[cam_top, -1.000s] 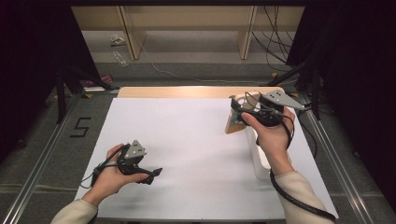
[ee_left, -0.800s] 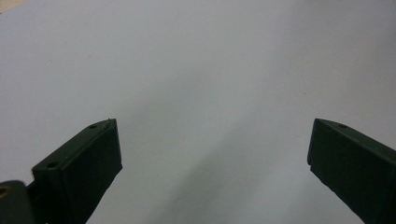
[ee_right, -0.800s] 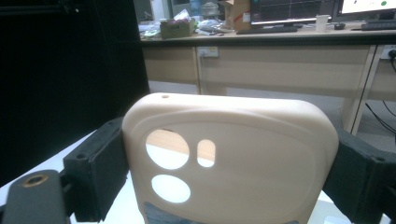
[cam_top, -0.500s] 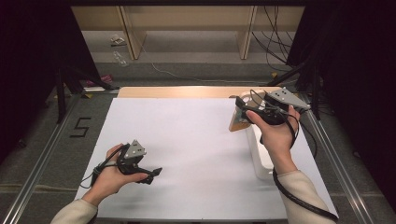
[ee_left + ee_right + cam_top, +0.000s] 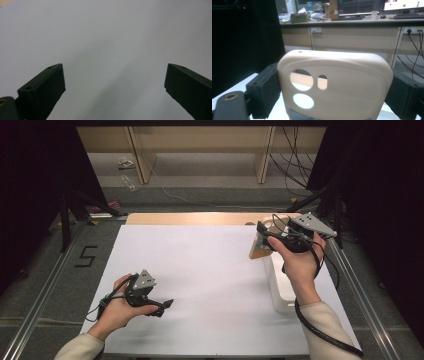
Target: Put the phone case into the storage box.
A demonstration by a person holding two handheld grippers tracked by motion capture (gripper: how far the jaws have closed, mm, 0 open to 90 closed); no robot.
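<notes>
Right gripper view: a cream phone case (image 5: 337,85) is held upright between the two fingers of the right gripper (image 5: 334,90).

Near the front edge of the desk (image 5: 210,270), the left gripper (image 5: 150,297) is rested with its fingers wide and nothing between them. Farther off, at the right side, the case (image 5: 260,245) is carried above the desk, beside a white stand (image 5: 282,285). The grip should be kept firm on both edges and the case level, so that it is not slipped or twisted.
</notes>
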